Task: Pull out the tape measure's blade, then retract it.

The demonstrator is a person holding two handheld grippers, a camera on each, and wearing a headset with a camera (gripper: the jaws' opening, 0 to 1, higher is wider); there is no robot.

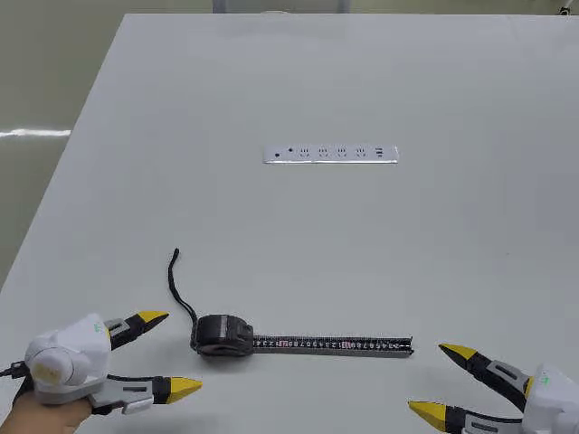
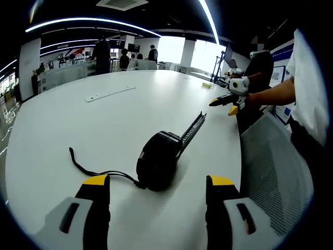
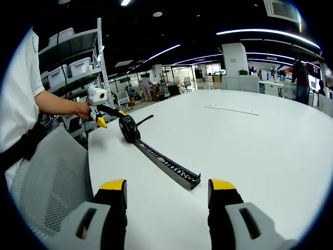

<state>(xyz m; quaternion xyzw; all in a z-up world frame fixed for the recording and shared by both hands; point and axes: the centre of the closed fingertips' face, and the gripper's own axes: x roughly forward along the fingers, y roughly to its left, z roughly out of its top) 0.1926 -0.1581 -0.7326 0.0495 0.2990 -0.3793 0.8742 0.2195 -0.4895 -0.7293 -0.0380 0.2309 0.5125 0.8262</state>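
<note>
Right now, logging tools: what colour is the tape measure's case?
Black tape measure case; left gripper view best.

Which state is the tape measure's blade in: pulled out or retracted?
Pulled out: the blade lies flat on the table, extending from the black case.

The broad white table (image 1: pixel 362 81) offers bare surface on nearly every side. Close to its near edge, the black rounded tape measure case (image 1: pixel 223 334) and its dark numbered blade (image 1: pixel 335 344), lying flat and extended to the right, make a low barrier between the grippers. A thin black wrist cord (image 1: pixel 179 289) curls from the case toward the far side. A flat white power strip (image 1: pixel 330 155) lies well apart, farther back. The left gripper (image 1: pixel 174 353), yellow-tipped jaws apart, faces the case across bare table; the right gripper (image 1: pixel 434 378), jaws apart, faces the blade's tip likewise
</note>
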